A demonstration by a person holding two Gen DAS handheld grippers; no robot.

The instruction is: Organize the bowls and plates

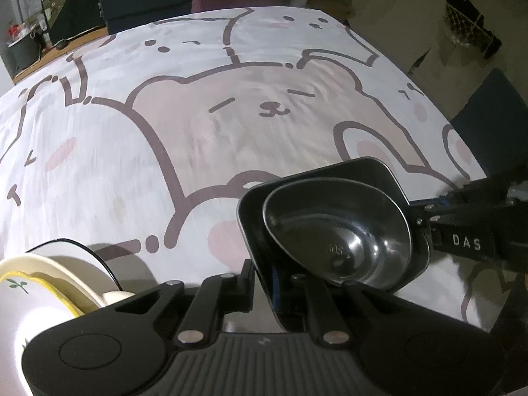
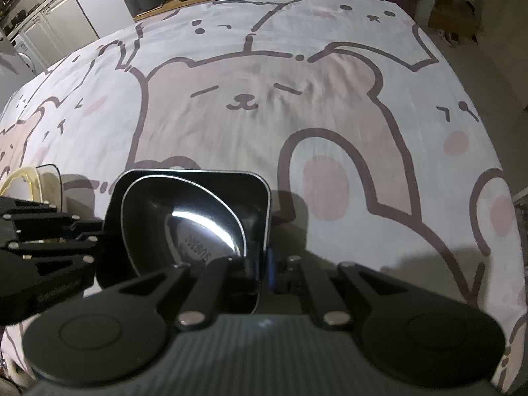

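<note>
A black square dish [image 1: 254, 217] with a shiny steel bowl [image 1: 346, 234] nested inside it is held above the bear-print tablecloth [image 1: 198, 132]. My left gripper [image 1: 267, 283] is shut on the dish's near wall. My right gripper [image 2: 264, 264] is shut on the opposite wall of the same dish [image 2: 138, 184], with the steel bowl [image 2: 198, 224] inside. The right gripper's body [image 1: 468, 231] shows at right in the left wrist view. The left gripper's body [image 2: 43, 241] shows at left in the right wrist view.
A stack of white and yellow-rimmed bowls and plates [image 1: 49, 283] stands at lower left in the left wrist view; it also shows at the left edge of the right wrist view [image 2: 29, 178]. Chairs [image 1: 488, 115] and cabinets surround the table.
</note>
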